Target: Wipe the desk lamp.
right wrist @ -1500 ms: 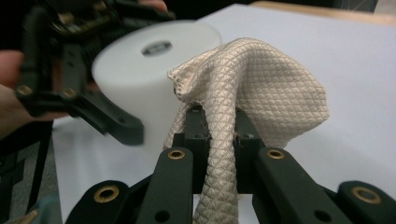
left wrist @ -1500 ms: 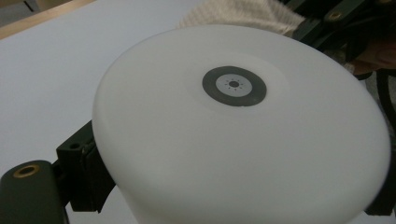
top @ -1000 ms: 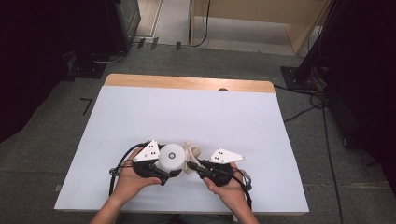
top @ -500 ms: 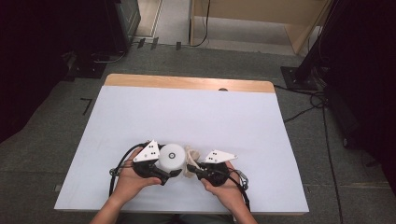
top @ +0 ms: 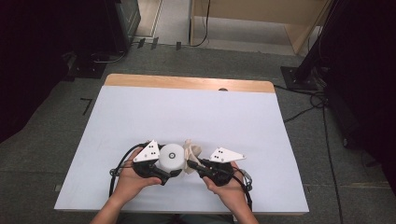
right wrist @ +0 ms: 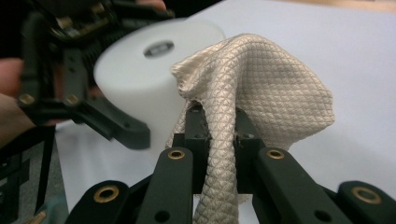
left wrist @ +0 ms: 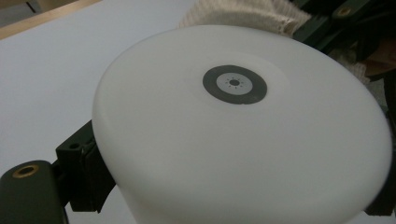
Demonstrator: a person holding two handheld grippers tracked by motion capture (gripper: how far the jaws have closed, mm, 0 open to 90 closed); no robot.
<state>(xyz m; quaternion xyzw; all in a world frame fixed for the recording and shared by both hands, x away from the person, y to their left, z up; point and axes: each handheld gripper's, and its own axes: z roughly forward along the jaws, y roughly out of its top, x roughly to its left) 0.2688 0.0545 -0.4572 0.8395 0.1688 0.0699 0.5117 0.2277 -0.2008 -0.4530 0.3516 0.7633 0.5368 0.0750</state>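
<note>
At the table's near edge [top: 140,112], the white cylinder [top: 171,156] is clamped by the left gripper [top: 164,173]. To its right, the beige cloth [top: 194,151] is pinched between the right gripper's [top: 192,164] jaws. The cloth is best rubbed gently against a steadily held cylinder. Open room is offered far and sideways.
</note>
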